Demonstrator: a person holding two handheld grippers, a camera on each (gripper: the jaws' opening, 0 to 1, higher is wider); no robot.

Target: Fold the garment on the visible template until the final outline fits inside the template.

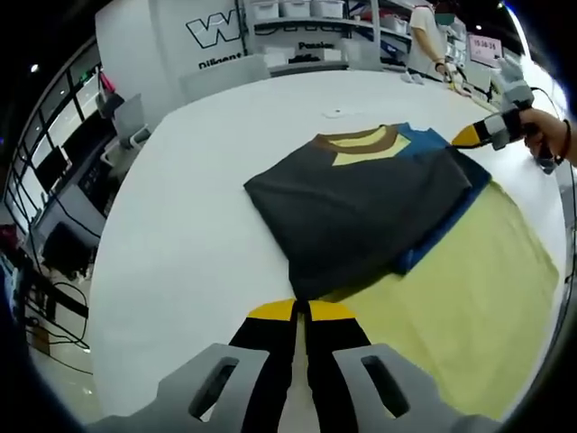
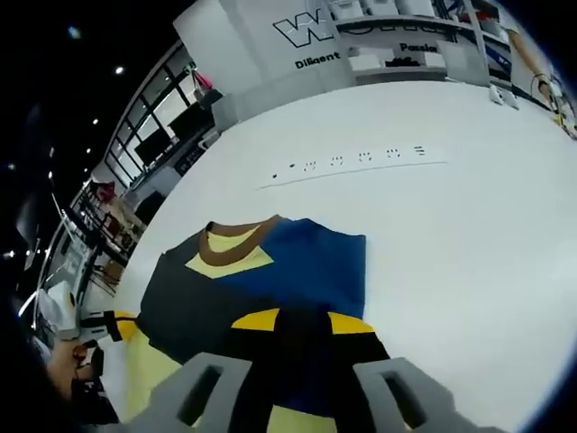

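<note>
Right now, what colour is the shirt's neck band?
Brown. The collar is a brown band with pale yellow inside it, clearest in the left gripper view.

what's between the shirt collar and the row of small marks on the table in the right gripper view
Nothing: in the right gripper view, bare white table runs from the brown collar of the garment up to the row of small marks.

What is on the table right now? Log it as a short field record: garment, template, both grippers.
garment: dark grey and blue shirt with brown collar, partly folded, lying flat
template: pale yellow sheet under the garment, sticking out past it on one side
surface: white table
left gripper: jaws shut at the garment's near corner; grasp unclear
right gripper: over the garment's blue part, jaw state unclear
</note>
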